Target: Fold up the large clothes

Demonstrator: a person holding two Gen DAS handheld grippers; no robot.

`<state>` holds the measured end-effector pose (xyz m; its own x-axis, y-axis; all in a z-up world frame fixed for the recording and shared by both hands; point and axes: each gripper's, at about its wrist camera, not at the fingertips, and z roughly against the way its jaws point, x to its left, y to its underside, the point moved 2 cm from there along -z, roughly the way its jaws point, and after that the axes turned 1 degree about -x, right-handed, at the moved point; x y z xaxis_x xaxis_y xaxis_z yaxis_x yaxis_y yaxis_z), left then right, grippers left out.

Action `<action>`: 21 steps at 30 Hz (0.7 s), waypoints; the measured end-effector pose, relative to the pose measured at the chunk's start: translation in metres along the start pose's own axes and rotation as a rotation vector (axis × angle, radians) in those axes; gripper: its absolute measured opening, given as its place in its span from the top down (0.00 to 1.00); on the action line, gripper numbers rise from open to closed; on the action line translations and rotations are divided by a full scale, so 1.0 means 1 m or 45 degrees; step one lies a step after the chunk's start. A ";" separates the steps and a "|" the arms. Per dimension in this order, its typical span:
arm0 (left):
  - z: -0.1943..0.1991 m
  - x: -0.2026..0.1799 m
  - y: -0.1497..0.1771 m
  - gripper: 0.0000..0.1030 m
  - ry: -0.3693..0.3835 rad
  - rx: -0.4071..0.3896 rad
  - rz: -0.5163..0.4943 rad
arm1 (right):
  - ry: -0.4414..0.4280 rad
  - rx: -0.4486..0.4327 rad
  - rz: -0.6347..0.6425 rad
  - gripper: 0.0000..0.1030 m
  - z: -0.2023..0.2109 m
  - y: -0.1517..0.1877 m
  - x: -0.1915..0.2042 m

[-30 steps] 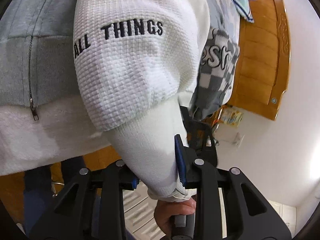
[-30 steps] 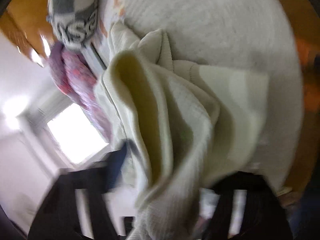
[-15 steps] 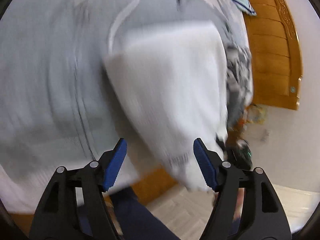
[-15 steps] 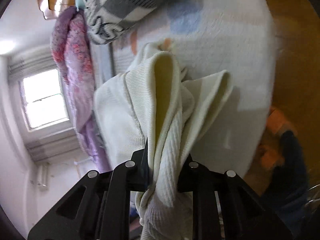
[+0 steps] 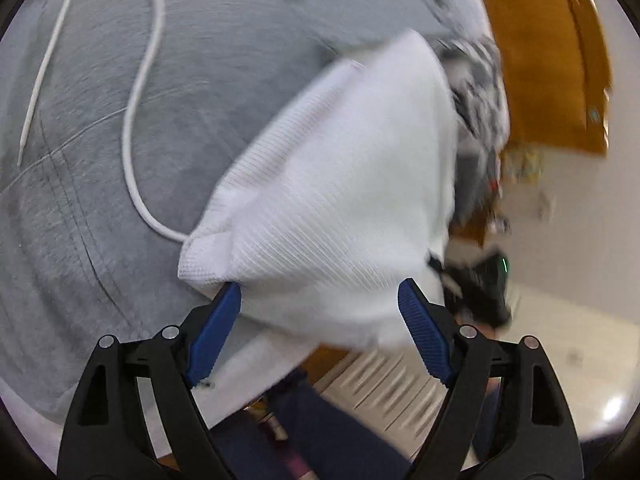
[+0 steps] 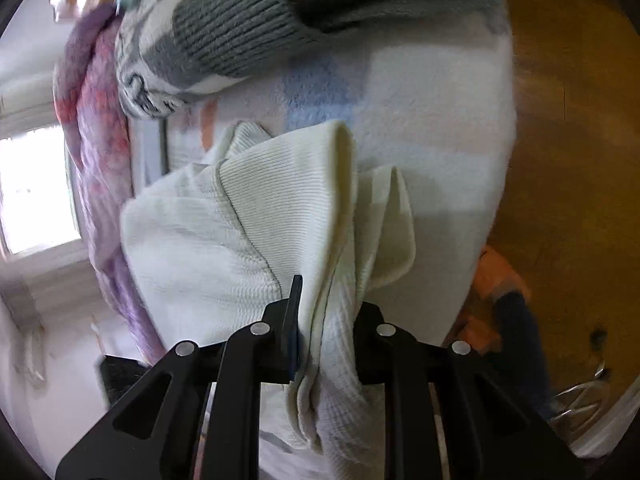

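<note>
Now your left gripper has its jaws wide apart, gripping nothing; the white sweater lies just ahead, draped over a grey hoodie. Your right gripper is clamped on bunched sweater folds above the blanket.

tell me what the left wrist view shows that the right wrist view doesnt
Only the left wrist view shows the grey hoodie with its white drawstring, and the left gripper open. Only the right wrist view shows the right gripper shut on bunched fabric, a purple blanket and a window. Both show the white knit sweater and the grey checkered garment.
</note>
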<state>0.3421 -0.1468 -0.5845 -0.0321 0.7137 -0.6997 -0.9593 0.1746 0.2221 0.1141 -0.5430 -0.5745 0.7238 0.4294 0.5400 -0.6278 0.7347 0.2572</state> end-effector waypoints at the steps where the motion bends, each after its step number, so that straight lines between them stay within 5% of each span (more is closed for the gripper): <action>1: 0.005 -0.002 0.000 0.21 0.004 -0.005 -0.033 | 0.002 0.013 0.007 0.84 -0.001 -0.002 0.000; 8: 0.027 0.017 -0.029 0.19 -0.110 -0.166 -0.032 | 0.029 0.042 0.046 0.83 -0.003 -0.002 0.004; 14: -0.037 0.023 -0.077 0.20 -0.119 -0.038 0.009 | 0.039 0.058 0.056 0.82 -0.013 -0.008 0.020; 21: -0.073 0.024 -0.093 0.20 -0.172 0.009 -0.016 | 0.079 0.056 0.108 0.82 -0.022 -0.008 0.033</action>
<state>0.4098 -0.1954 -0.6718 0.0182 0.7963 -0.6047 -0.9573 0.1883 0.2192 0.1493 -0.5238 -0.5764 0.6832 0.5217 0.5109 -0.6984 0.6712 0.2485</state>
